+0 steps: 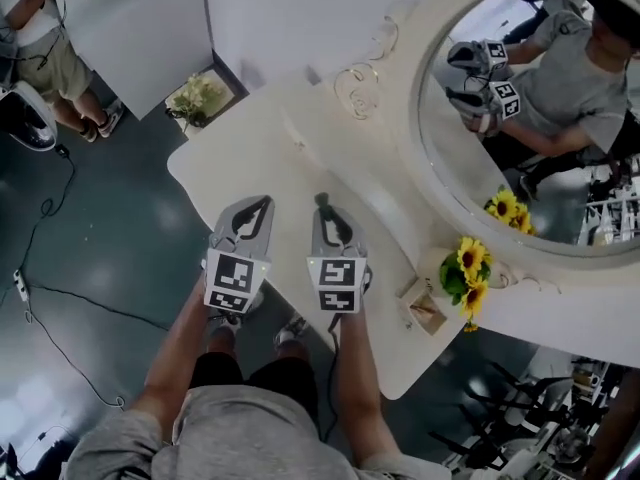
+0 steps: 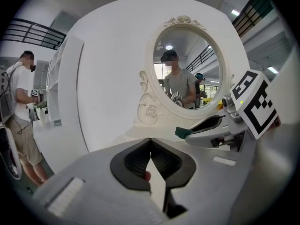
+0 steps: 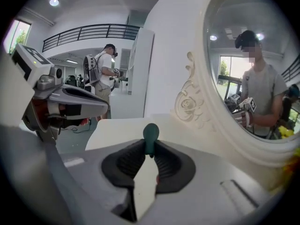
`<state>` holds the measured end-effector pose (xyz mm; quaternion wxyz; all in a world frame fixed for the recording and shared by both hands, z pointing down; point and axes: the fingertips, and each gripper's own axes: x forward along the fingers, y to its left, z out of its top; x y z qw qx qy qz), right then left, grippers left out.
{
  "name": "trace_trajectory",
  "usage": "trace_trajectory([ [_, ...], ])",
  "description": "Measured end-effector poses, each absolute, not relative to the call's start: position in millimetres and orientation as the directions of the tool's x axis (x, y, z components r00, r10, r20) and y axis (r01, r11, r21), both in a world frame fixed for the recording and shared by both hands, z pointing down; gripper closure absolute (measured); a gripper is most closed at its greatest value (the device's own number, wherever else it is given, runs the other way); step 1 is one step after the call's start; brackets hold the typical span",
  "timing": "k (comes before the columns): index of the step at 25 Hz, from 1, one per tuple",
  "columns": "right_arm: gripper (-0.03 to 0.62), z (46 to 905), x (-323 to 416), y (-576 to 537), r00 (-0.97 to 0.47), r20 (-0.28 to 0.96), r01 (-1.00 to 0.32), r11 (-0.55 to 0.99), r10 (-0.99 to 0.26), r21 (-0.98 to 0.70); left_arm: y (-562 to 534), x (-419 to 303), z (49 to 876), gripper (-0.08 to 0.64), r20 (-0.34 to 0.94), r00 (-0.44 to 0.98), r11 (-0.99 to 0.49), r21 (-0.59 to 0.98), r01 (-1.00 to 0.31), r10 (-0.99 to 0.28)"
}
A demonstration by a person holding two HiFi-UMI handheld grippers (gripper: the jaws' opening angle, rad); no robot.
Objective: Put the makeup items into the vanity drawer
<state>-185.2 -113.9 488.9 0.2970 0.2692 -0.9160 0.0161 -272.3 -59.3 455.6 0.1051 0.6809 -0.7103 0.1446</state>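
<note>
The green makeup item [image 3: 151, 134] was pinched by its lower part between the tips of the right gripper [image 3: 150, 150]. Its round top was left sticking out past the jaws. It was held up in the air over the white vanity top [image 1: 300, 153], near the big round mirror [image 1: 520, 118]. No drawer was seen in any view. The left gripper [image 2: 150, 143] was held just beside the right one, with its jaws pressed together and nothing between them.

The item was judged to be small and very light, so only a gentle squeeze was needed. Its skin looked smooth and round, so it was thought likely to slip or tip if only its edge was caught. Whether it was soft or hard could not be told. A hold low down on the narrow part, with the pads flat on both sides, was judged best. It was thought safest for it to be let go only low inside the drawer, so that it would not roll away.
</note>
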Motion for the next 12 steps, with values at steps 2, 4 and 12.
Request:
trace_trajectory([
  [2, 0.531, 477, -166, -114, -0.665, 0.539, -0.536, 0.833, -0.518, 0.138, -63, -257, 445, 0.549, 0.332, -0.017, -0.007, -0.07, -0.998, -0.943],
  [4, 0.531, 468, -145, -114, -0.648, 0.527, -0.57, 0.809, -0.55, 0.144, -66, -239, 436, 0.549, 0.322, 0.02, -0.046, -0.076, -0.996, -0.946],
  [12, 0.531, 444, -65, -105, -0.56, 0.489, -0.7, 0.698, -0.669, 0.154, -74, -162, 413, 0.549, 0.291, 0.186, -0.221, -0.091, -0.971, -0.938],
])
